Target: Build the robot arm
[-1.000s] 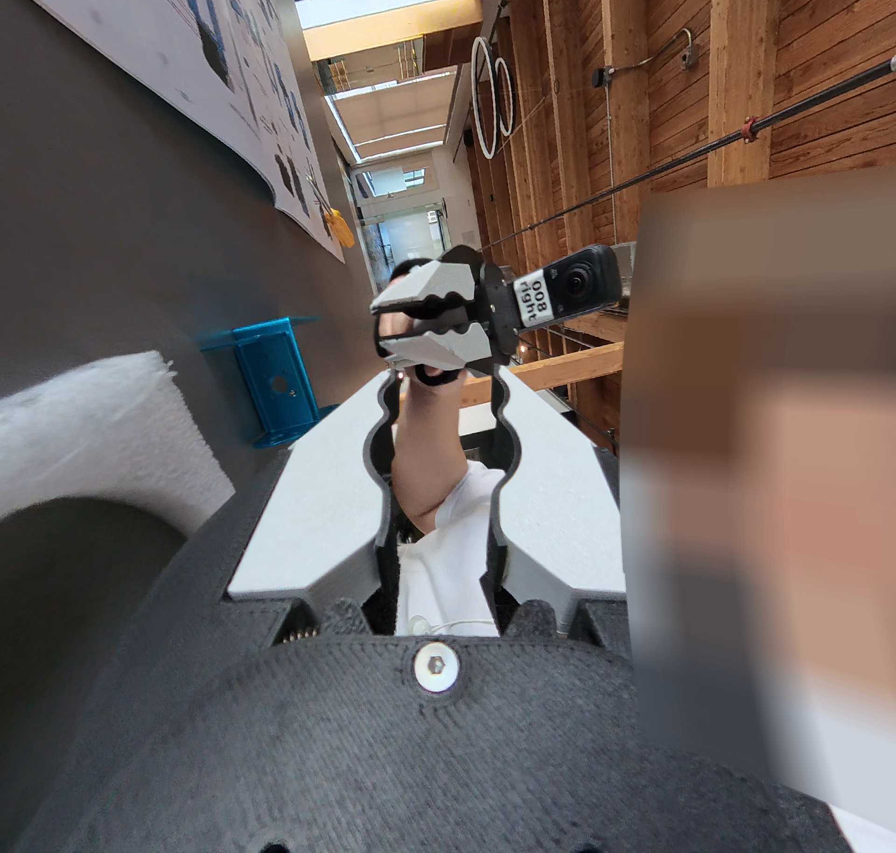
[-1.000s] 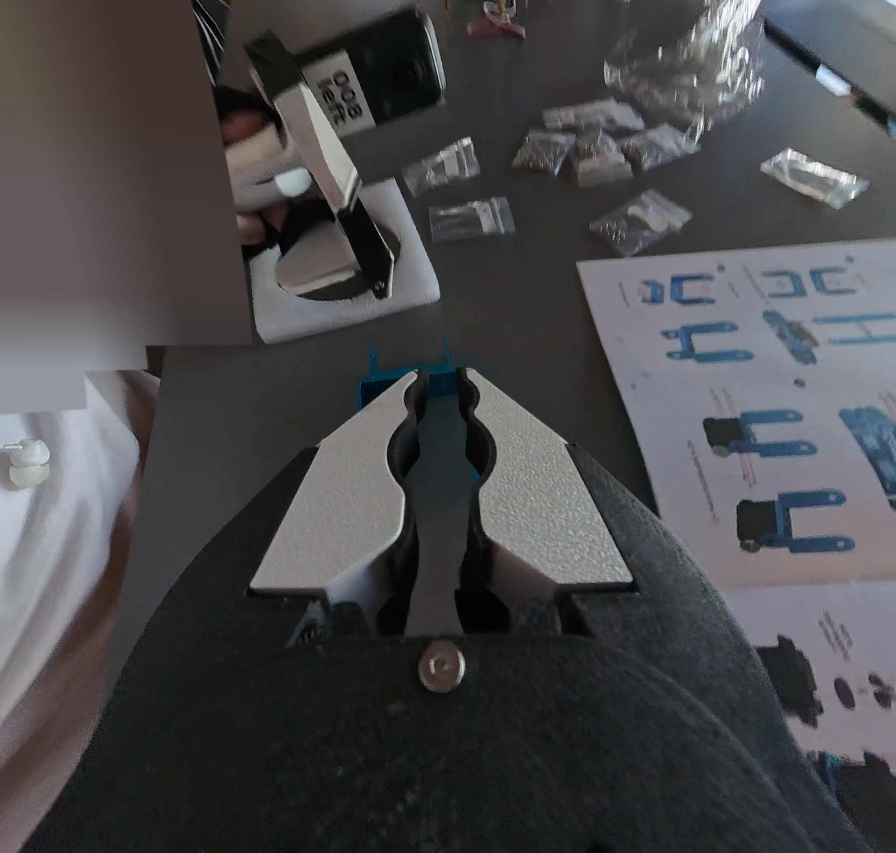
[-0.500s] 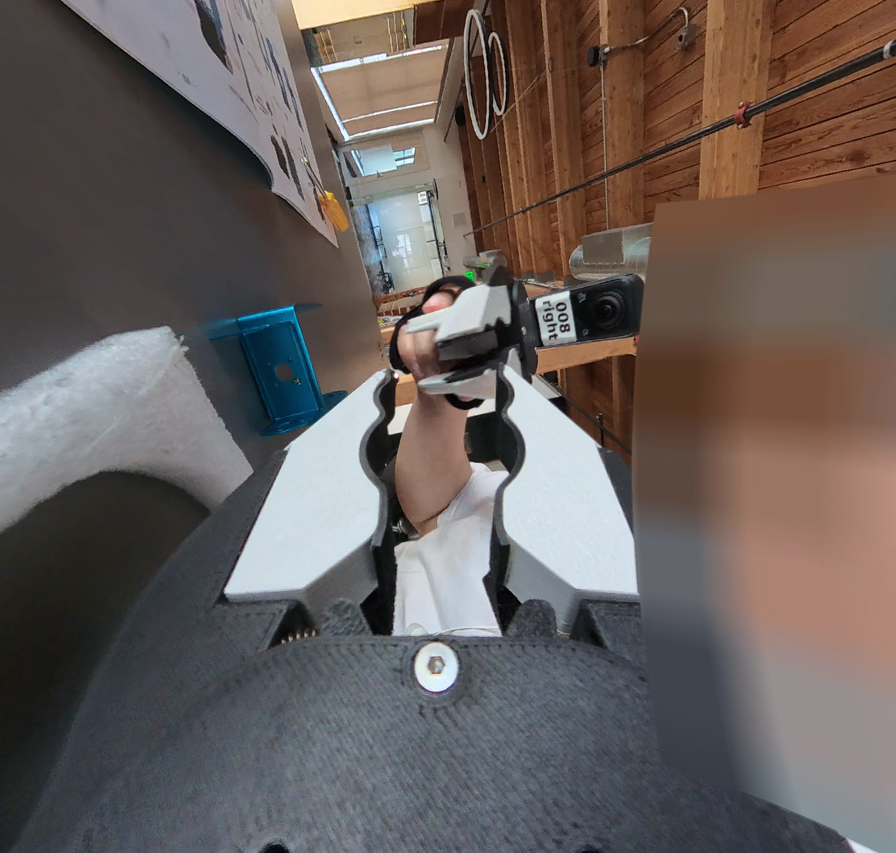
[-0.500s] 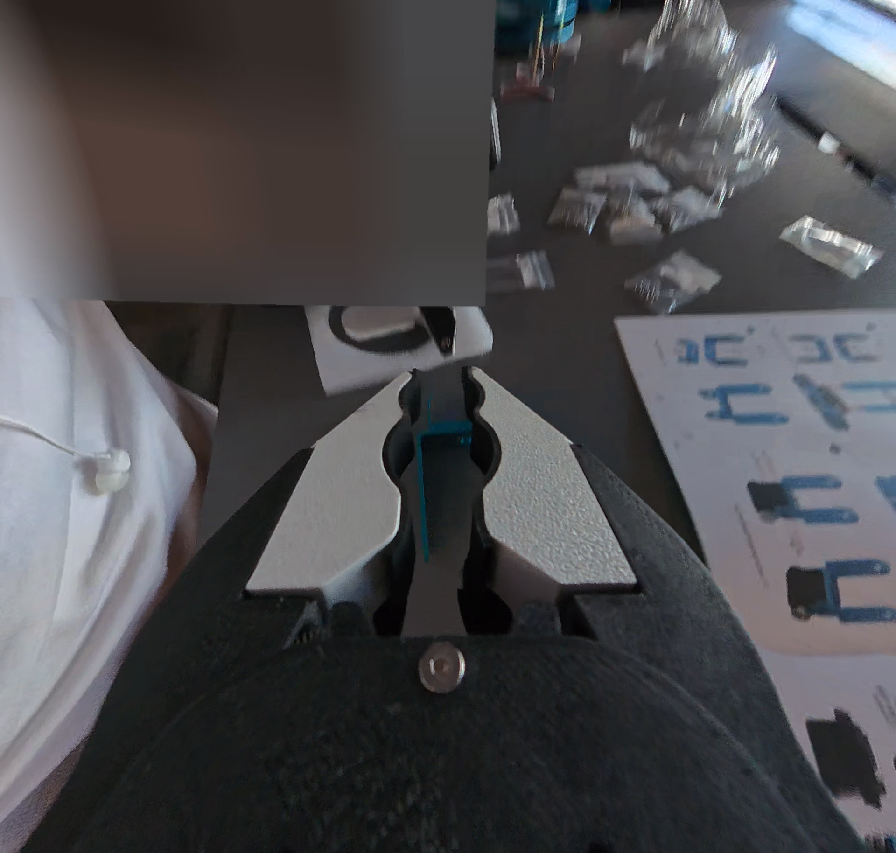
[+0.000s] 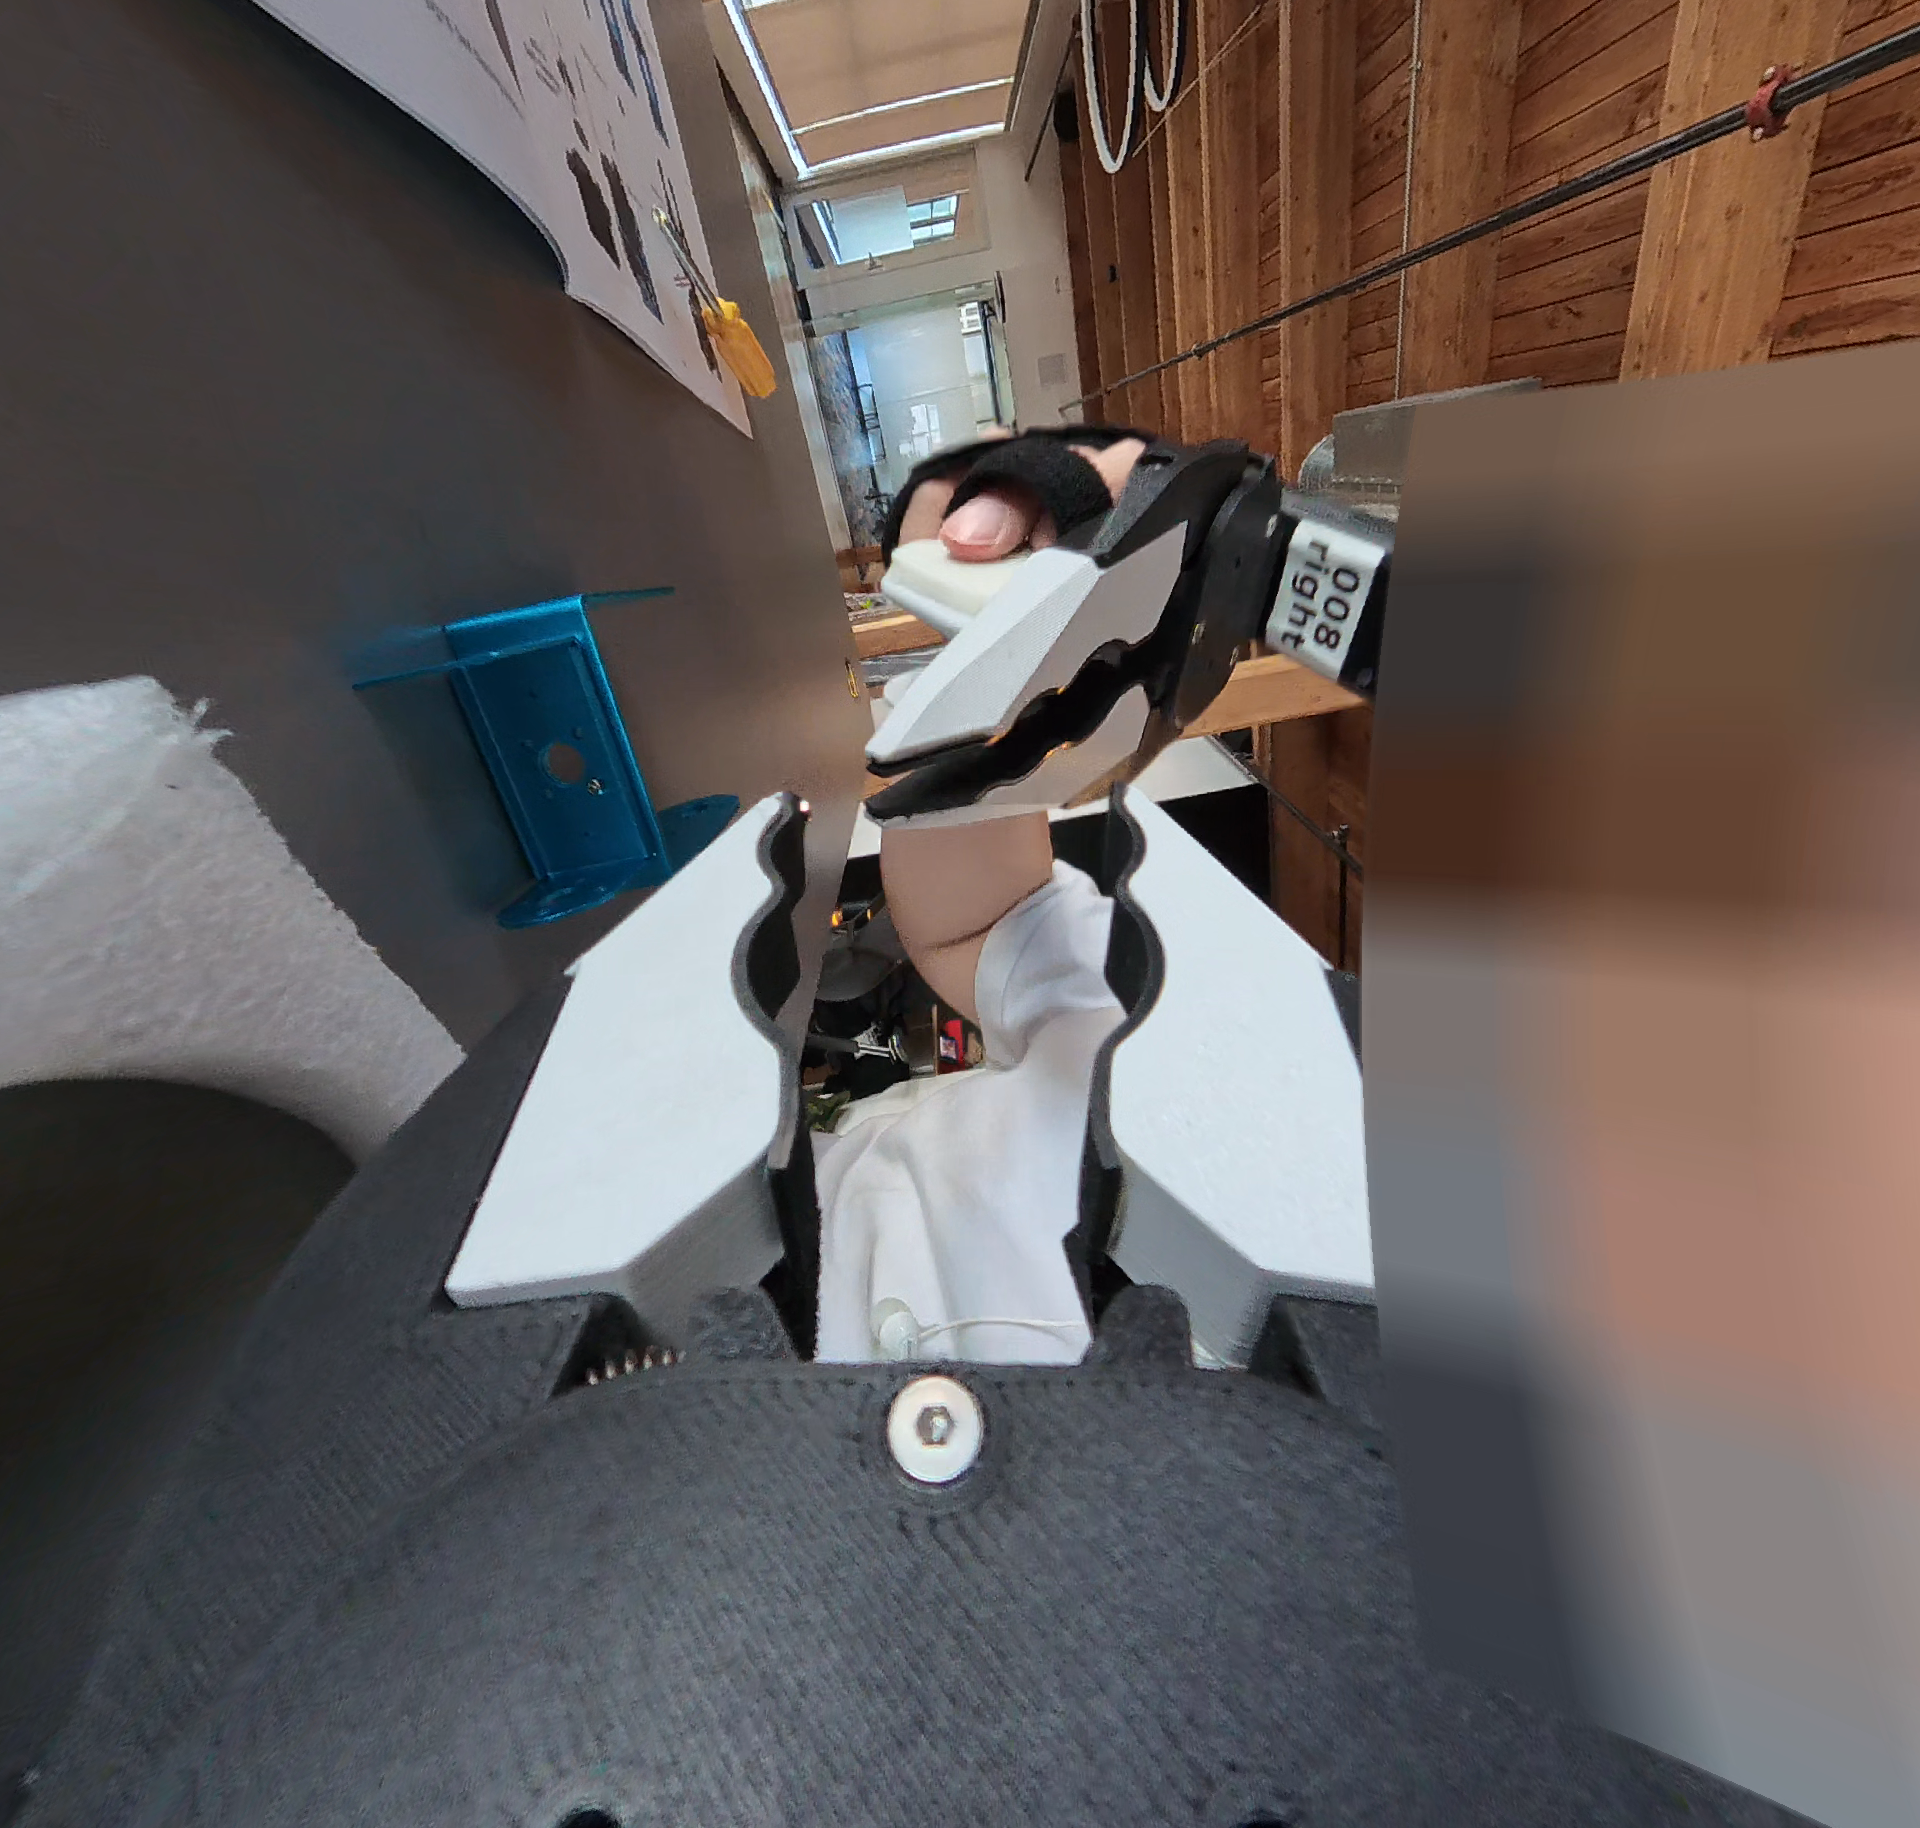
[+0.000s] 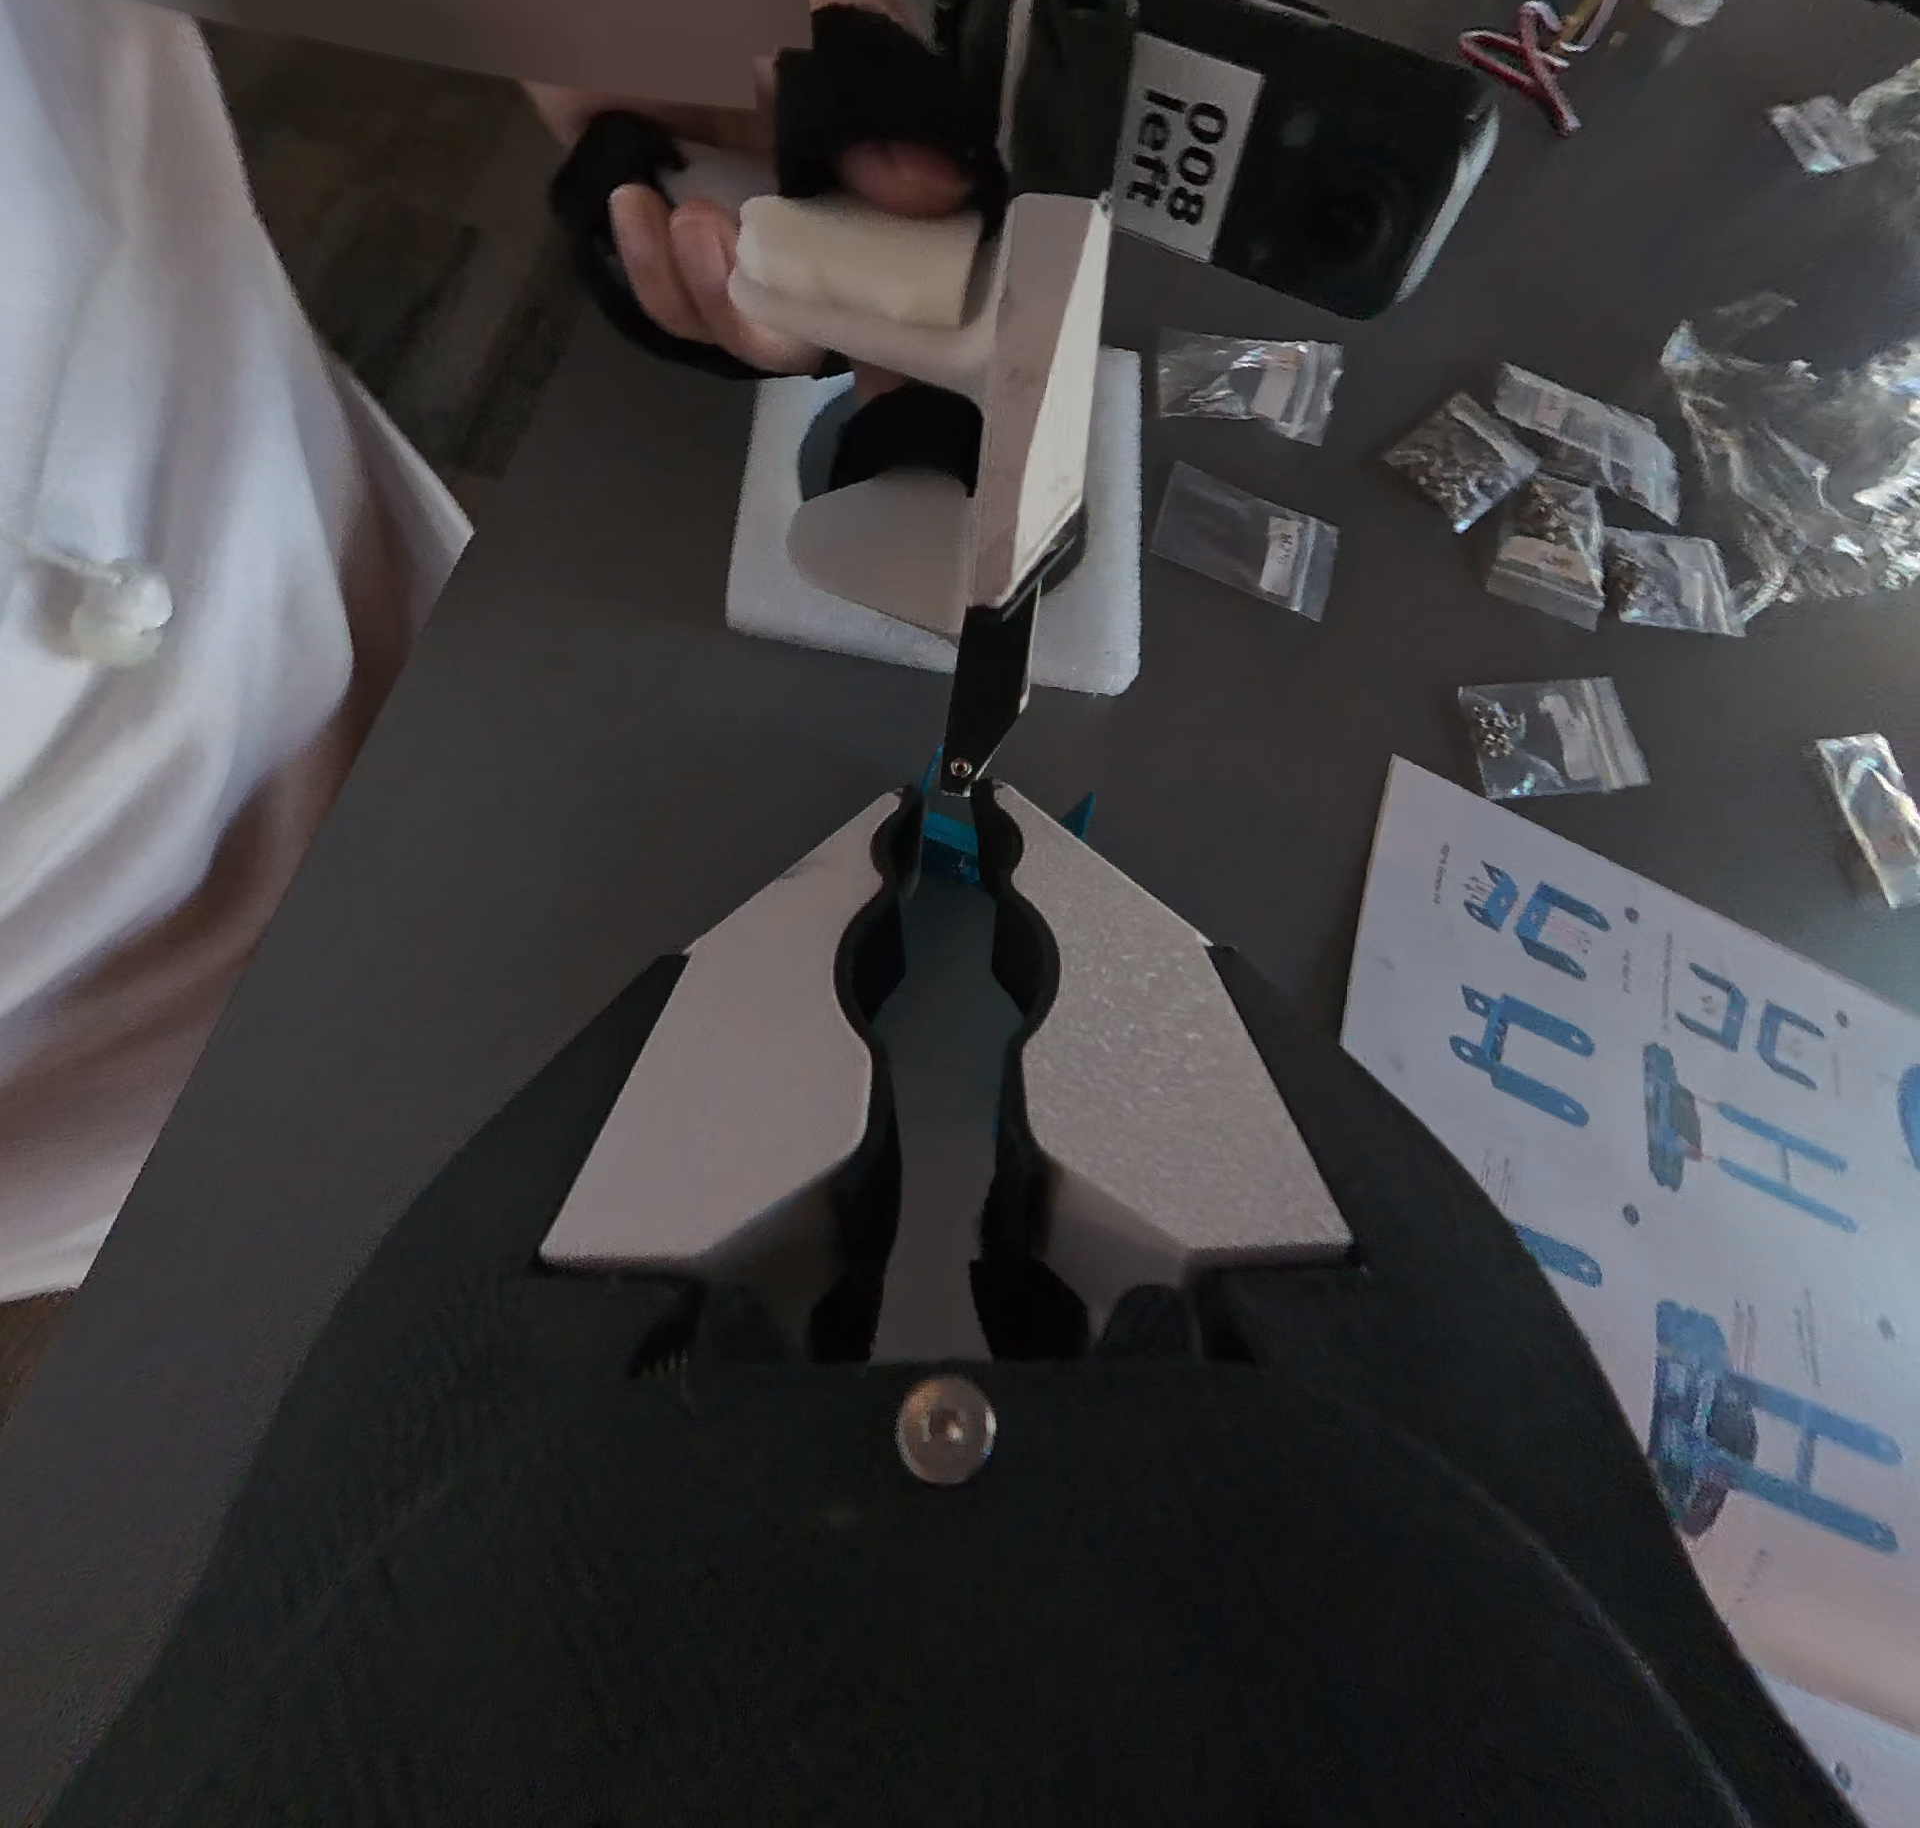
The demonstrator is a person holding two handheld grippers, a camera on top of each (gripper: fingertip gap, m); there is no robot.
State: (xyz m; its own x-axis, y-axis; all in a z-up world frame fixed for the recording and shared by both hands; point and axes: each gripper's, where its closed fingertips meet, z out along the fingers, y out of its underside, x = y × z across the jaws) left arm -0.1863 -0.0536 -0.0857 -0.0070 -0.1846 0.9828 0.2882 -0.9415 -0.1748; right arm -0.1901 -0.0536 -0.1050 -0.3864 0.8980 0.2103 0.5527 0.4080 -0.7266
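A blue metal bracket [image 5: 561, 750] stands on the dark grey table [image 5: 260, 376]. My left gripper [image 5: 954, 807] is open and empty, held low beside the bracket and a white foam block [image 5: 156, 895]. My right gripper [image 5: 883, 786] hovers just past its tips, its jaws almost closed with nothing between them. In the right wrist view my right gripper [image 6: 951, 796] looks down on the bracket [image 6: 951, 838], which shows through the narrow gap. The left gripper [image 6: 966, 729] reaches in from above the foam block [image 6: 1091, 635], and its black fingertip nearly meets my right fingertips.
A printed paper sheet [image 6: 1662, 1103] lies at the right. Several small clear bags of parts [image 6: 1247, 376] are spread behind it. A yellow screwdriver [image 5: 738, 344] lies on the sheet [image 5: 499, 33]. A person in a white shirt [image 6: 156, 428] is at the table's left edge. Less than 4 cm separates the two grippers' tips.
The right gripper has come down and closer to the left gripper's tips and the bracket. The left gripper stays open by the foam block. The bracket has not moved.
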